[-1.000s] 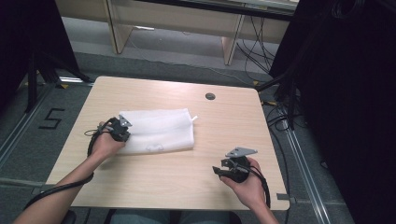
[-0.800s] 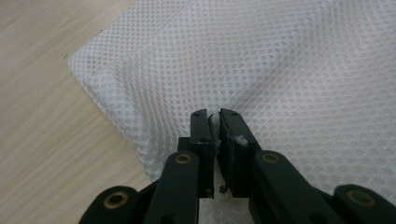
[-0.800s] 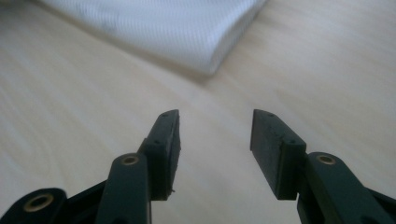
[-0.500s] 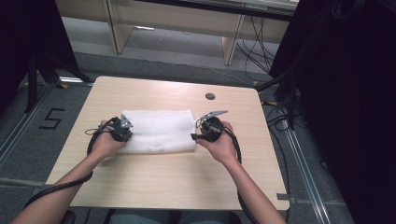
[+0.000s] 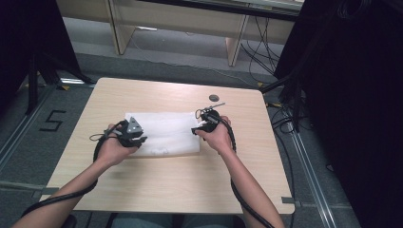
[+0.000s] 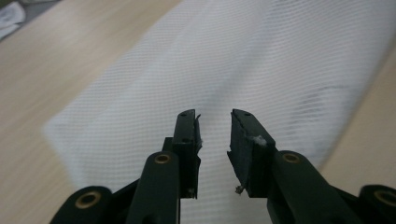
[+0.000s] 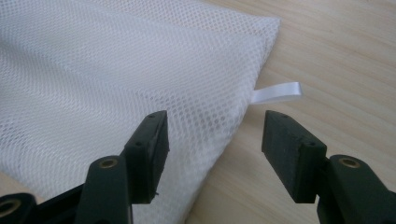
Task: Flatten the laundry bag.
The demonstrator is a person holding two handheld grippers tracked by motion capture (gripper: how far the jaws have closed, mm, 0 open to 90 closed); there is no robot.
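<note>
A white mesh bag (image 5: 164, 134) lies flat on the wooden table (image 5: 157, 190). My left gripper (image 5: 141, 138) hovers over the bag's left end. Its jaws have just been opening and stand a little apart in the left gripper view (image 6: 214, 122), with nothing between the pads and the mesh (image 6: 261, 65) below. My right gripper (image 5: 196, 129) is at the bag's right edge. Its jaws have opened wider and stand wide open (image 7: 215, 123) over that edge (image 7: 196, 84), not pressing on it. A white ribbon loop (image 7: 278, 92) sticks out of the edge just beyond them.
A small dark round disc (image 5: 214, 98) lies on the table behind the right gripper. Wooden furniture legs (image 5: 236, 47) stand beyond the far edge. Cables (image 5: 285, 121) run over the floor at the right, and a "5" mark (image 5: 53, 120) is on the floor at the left.
My right hand has moved from the table's front right to the bag's right edge. My left gripper has risen a little over the bag's left end and its jaws have parted.
</note>
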